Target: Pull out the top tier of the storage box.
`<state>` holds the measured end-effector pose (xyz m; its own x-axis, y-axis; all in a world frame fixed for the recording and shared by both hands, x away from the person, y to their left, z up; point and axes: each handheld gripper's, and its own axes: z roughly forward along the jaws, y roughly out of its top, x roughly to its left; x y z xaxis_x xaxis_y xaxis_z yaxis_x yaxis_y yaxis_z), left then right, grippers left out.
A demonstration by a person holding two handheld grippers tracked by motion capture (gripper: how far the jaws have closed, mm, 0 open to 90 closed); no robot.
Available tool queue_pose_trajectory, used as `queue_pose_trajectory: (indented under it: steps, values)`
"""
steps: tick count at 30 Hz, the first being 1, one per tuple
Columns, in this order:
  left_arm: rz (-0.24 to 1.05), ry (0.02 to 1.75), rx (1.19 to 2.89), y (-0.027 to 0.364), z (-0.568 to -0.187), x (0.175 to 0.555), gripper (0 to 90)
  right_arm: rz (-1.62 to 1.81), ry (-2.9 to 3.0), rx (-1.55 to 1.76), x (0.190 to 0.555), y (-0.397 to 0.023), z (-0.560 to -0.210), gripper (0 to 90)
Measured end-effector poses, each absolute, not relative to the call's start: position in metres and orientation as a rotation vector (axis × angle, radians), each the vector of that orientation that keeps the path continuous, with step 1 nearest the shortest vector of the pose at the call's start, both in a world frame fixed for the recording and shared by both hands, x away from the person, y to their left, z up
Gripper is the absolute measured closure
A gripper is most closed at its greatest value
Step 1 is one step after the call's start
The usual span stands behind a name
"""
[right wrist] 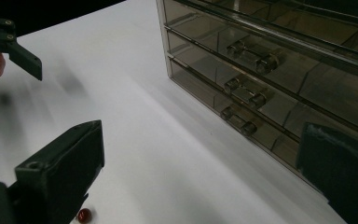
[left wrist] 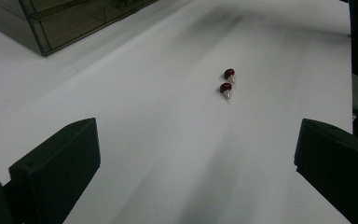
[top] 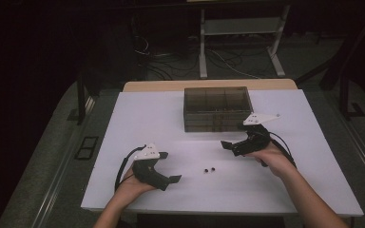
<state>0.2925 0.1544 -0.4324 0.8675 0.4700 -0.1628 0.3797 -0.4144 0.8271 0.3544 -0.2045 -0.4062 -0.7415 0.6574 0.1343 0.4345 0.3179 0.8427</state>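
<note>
Two small dark red studs [top: 209,169] with pale pins lie side by side on the white table [top: 171,118], between the two hands. In the left gripper view the studs [left wrist: 227,81] rest ahead of my left gripper [left wrist: 196,158], whose jaws stand wide apart and empty. My left gripper [top: 169,166] points right at them. My right gripper [top: 233,135] is open and empty, in front of the smoky clear drawer box [top: 216,108]. The drawer box [right wrist: 270,65] shows three shut drawers with handles beyond my right gripper [right wrist: 196,172]. One stud [right wrist: 84,215] peeks beside its left jaw.
The drawer box [left wrist: 70,18] stands at the table's back middle. The left gripper [right wrist: 9,44] appears far off in the right gripper view. Beyond the table are a dark floor with cables [top: 171,61] and a white frame [top: 240,28].
</note>
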Motion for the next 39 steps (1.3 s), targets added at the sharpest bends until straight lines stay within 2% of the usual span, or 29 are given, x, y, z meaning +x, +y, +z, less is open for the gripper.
queue_pose_trajectory:
  steps: [39]
  values:
    - [0.113,0.604,2.051,0.155,-0.433,0.294,0.0,1.404,2.334,0.987,0.377,-0.181,-0.41,0.7]
